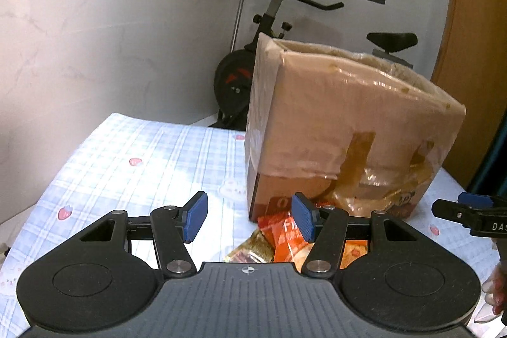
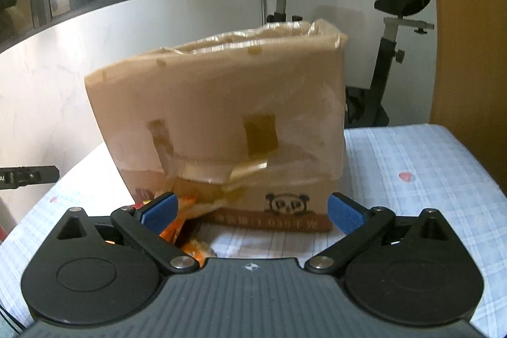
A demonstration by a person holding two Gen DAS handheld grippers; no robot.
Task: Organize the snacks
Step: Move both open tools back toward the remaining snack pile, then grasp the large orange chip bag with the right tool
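So both grippers are over a table covered in a pale blue checked cloth with little strawberry prints [image 1: 133,154], facing a tall brown cardboard box lined with a clear plastic bag folded over its rim [image 1: 342,116].

The left gripper [image 1: 250,219] has its blue-padded jaws roughly half apart with nothing between them. The right gripper [image 2: 252,211] is spread as wide as it goes and also holds nothing; its tip pokes into the left wrist view at 3 o'clock.

The snacks are a small heap of orange and red foil packets [image 1: 282,233] lying on the cloth right against the foot of the box. In the left wrist view they sit at about 5 o'clock from the box, just ahead of the right-hand pad. In the right wrist view they're at 7 o'clock, mostly tucked behind the left-hand pad [image 2: 177,227].

What I'd worry about:
- The packets overlap, so a pinch could grab two at once or just catch a crinkly edge that slips out on the lift.
- They're jammed up against the box, so a jaw coming in could bump the cardboard and shove it.
- That loose plastic liner hangs down the front and could snag a finger.
- Both grippers are aimed at the same small pile, so they could easily knock into each other.

An exercise bike [image 2: 389,53] stands behind, well apart.
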